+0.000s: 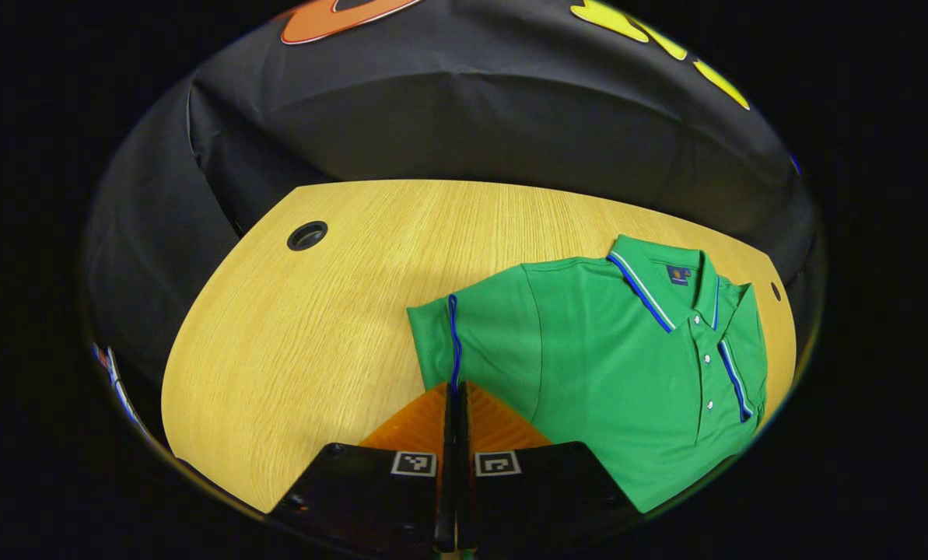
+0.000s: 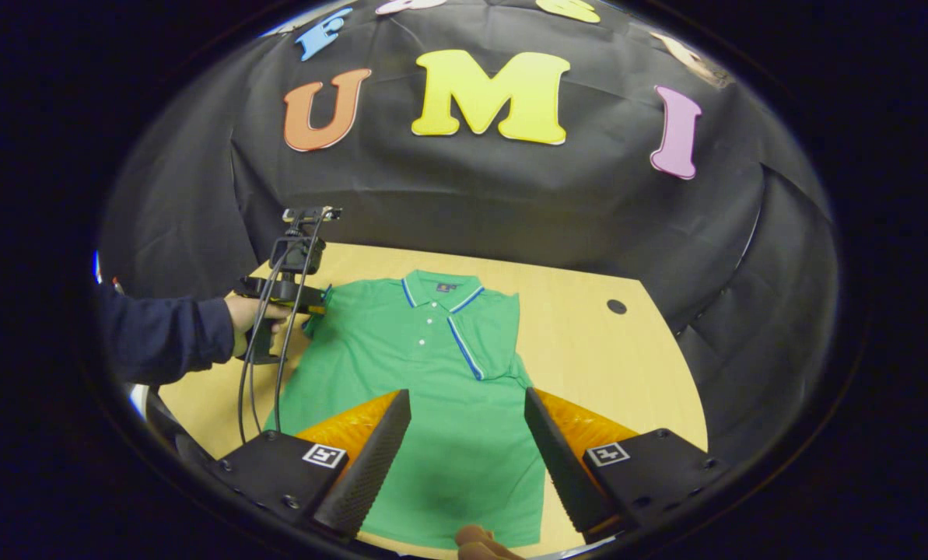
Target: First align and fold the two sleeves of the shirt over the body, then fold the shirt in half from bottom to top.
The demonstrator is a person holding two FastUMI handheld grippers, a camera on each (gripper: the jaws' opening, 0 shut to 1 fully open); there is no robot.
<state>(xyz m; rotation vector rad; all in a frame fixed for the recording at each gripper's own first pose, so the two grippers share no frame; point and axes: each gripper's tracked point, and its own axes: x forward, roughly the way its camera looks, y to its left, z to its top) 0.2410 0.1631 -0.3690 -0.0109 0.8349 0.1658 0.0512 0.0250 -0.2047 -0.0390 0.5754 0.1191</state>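
Now left tool (image 1: 456, 389) pinches shirt (image 1: 604, 365) sleeve cuff; right tool (image 2: 467, 435) hovers open.

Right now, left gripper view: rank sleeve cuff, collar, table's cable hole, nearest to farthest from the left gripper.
1. Sleeve cuff, blue-trimmed, right at the tips of the left gripper, whose fingers are closed together.
2. Collar, farther off to the right, on the shirt's far side.
3. Cable hole, far left of the table.

The left gripper (image 1: 456, 393) and right gripper (image 2: 467, 435) each have black housings bearing square black-and-white markers and ribbed orange flanks, black cables (image 2: 265, 365) trail from the left one, and the person wears a dark blue sleeve (image 2: 164, 336).
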